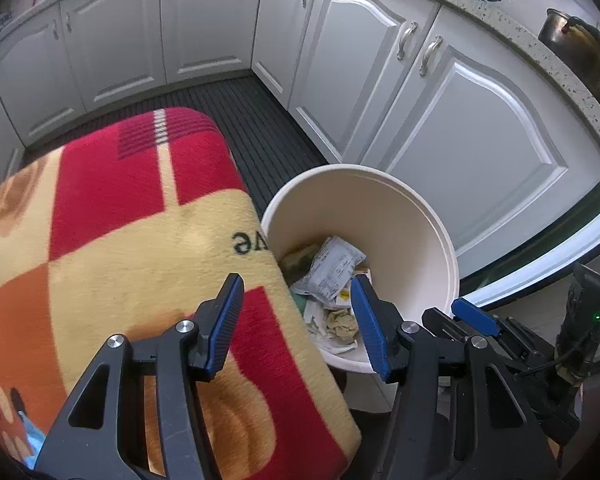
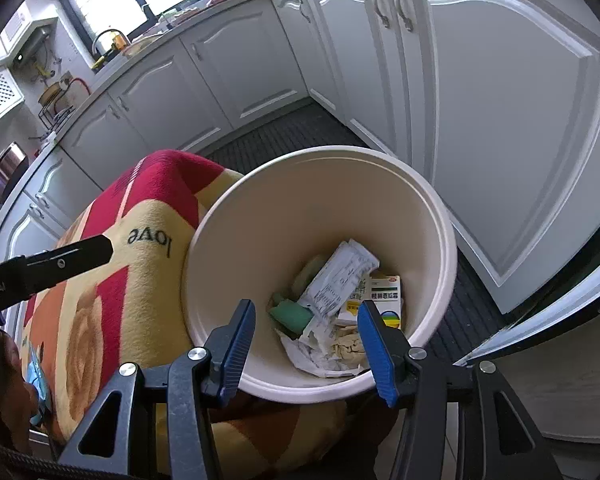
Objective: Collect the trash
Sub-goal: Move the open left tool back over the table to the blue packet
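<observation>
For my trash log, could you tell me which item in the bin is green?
The green crumpled wad at the white bin's left; the other pieces are white or yellowish.

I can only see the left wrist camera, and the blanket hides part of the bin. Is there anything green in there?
Observer: Yes. The right wrist view shows a green wad at the bottom of the bin, left of the printed paper.
Operator: Is there a box too?
Observer: A white box with coloured stripes lies right of that paper.
Operator: Is my right gripper holding something?
Observer: No. The right gripper is over the bin, jaws open and empty.
</observation>
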Available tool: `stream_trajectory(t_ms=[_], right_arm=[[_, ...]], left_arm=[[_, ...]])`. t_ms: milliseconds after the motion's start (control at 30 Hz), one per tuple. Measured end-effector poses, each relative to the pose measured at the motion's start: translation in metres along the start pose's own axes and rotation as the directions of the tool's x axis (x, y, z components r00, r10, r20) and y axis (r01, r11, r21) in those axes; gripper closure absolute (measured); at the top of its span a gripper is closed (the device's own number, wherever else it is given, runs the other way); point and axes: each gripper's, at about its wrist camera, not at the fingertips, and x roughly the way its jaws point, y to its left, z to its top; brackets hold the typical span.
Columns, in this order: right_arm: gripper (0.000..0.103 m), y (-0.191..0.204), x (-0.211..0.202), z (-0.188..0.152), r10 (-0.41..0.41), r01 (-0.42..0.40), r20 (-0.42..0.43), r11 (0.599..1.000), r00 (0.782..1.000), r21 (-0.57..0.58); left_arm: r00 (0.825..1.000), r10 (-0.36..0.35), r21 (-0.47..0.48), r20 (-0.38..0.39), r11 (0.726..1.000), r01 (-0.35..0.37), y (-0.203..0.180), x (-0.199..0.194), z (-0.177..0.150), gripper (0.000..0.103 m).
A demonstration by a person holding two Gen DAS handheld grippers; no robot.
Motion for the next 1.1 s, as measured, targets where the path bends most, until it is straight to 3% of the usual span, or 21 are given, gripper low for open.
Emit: stream_trajectory(t_ms=[167,533,1100], right_arm=[[0.036,0.011,-0.003,-0.003,0.003,-0.003,0.012,1.000,1.000,-0.015],[0.036,0.048,-0.015,-0.009,0.033,-0.031,0.025,0.997,0.999,-0.074],[0.030,0.117,-0.031,-0.018,0.111,-0.106,0.018,0.976,0.994,-0.190]], left_arm=[[0.999,0.027,0.013,0.026,1.000,-0.028,0.003,-0.016,-0.005,0.049],[0.993,0.083,0.026,0.081,0.996,-0.086,0.026,-0.049,-0.026,0.048],[0.998,0.052,0.003,0.043,0.999,-0.053,0.112,-0.107,-0.067,0.041]])
